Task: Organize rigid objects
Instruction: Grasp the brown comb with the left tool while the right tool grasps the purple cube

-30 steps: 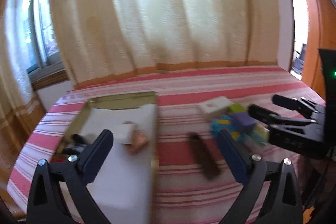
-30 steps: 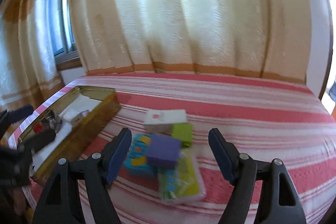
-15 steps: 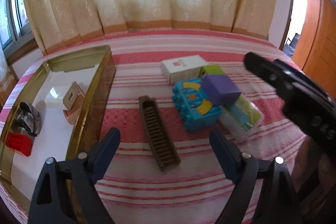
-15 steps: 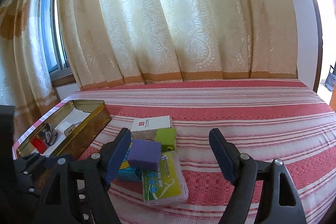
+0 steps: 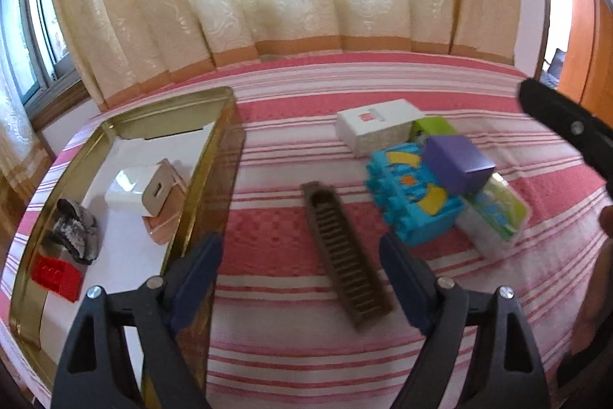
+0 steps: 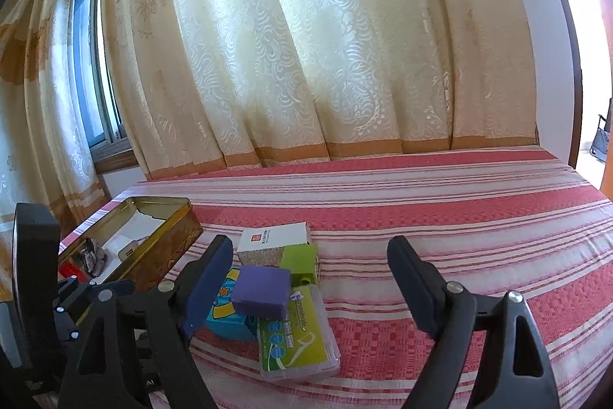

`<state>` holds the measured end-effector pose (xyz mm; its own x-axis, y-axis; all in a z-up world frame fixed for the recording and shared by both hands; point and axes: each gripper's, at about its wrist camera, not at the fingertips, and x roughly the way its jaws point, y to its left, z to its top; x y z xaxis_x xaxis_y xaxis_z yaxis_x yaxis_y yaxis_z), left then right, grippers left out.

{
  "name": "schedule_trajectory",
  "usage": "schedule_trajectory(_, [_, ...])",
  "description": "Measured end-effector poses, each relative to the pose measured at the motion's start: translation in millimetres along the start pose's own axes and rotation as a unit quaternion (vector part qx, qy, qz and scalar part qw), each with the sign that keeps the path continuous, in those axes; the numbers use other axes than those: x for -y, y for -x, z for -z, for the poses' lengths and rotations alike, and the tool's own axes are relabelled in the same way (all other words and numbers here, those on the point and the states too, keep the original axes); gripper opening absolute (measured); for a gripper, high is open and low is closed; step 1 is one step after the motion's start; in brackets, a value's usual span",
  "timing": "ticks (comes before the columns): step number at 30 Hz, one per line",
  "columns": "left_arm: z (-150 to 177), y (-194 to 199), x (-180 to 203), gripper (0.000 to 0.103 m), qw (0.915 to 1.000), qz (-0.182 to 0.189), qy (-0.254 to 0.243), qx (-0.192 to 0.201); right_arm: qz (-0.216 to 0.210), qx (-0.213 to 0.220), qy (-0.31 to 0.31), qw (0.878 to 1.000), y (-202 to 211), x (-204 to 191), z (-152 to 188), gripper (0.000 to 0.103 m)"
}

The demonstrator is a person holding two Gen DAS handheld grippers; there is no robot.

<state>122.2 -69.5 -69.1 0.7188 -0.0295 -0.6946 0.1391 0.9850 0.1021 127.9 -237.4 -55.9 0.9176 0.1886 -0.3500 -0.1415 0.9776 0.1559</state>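
Observation:
A brown ridged piece (image 5: 345,255) lies on the striped bedspread. My left gripper (image 5: 299,248) hovers over its near end, open, the pads apart from it. To its right sits a cluster: a purple box (image 5: 456,160) on a blue toy block (image 5: 413,198), a white box (image 5: 375,123), a green block (image 5: 436,127) and a clear floss-pick case (image 5: 498,213). My right gripper (image 6: 310,248) is near the cluster, its jaws opening with nothing pressed between them; the purple box (image 6: 262,290) and floss-pick case (image 6: 297,336) lie just below its left finger.
A gold tin (image 5: 214,179) on the left holds a white charger (image 5: 134,190), a pink item (image 5: 164,225), a grey lump (image 5: 76,232) and a red brick (image 5: 57,276). Curtains hang behind the bed. A window is at left and a doorway at right.
The left gripper swung from over the tin to the brown piece and came lower and closer, its jaws narrowing somewhat. The right gripper's jaws widened while it stayed in place.

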Motion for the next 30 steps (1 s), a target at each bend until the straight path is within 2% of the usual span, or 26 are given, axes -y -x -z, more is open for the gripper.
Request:
schedule_trajectory(4, [-1.3, -4.7, -15.1, 0.085, 0.9999, -0.012, 0.008, -0.002, 0.001, 0.000, -0.006, 1.000, -0.2, 2.8, 0.6, 0.085])
schedule_trajectory(7, [0.9, -3.8, -15.8, 0.085, 0.9998, -0.006, 0.016, -0.003, 0.006, -0.008, -0.001, 1.000, -3.2, 1.2, 0.8, 0.085])
schedule_trajectory(8, [2.9, -2.8, -10.3, 0.086, 0.9998, 0.009, 0.016, -0.007, 0.010, -0.013, 0.005, 1.000, -5.0, -1.0, 0.8, 0.085])
schedule_trajectory(14, [1.5, -3.1, 22.0, 0.086, 0.9995, 0.015, -0.026, -0.010, 0.018, -0.024, 0.004, 1.000, -8.6, -0.3, 0.6, 0.085])
schedule_trajectory(16, [-1.2, -12.5, 17.9, 0.076, 0.9992, 0.023, -0.014, -0.030, 0.017, -0.028, -0.004, 0.999, -9.7, 2.6, 0.6, 0.085])
schedule_trajectory(17, [-2.3, -18.6, 13.6, 0.067, 0.9984, 0.035, -0.004, -0.044, 0.017, -0.031, -0.007, 0.999, -10.7, 3.5, 0.2, 0.085])
schedule_trajectory(22, [-6.8, -28.5, 3.1, 0.062, 0.9970, 0.049, 0.026, -0.055, 0.021, -0.036, -0.005, 0.999, -12.5, 2.2, 0.0, 0.085])
schedule_trajectory(25, [-6.3, -26.0, 7.1, 0.040, 0.9971, 0.056, 0.017, -0.049, 0.017, -0.036, -0.005, 0.999, -12.2, 2.5, 0.6, 0.085])
schedule_trajectory(26, [-6.3, -24.9, 8.6, 0.026, 0.9972, 0.056, 0.014, -0.047, 0.017, -0.038, -0.006, 0.999, -13.2, 3.0, 0.5, 0.085])
schedule_trajectory(30, [-5.9, -22.5, 7.6, 0.024, 0.9976, 0.051, 0.020, -0.042, 0.011, -0.047, -0.021, 0.999, -15.8, 7.7, 0.9, 0.085])
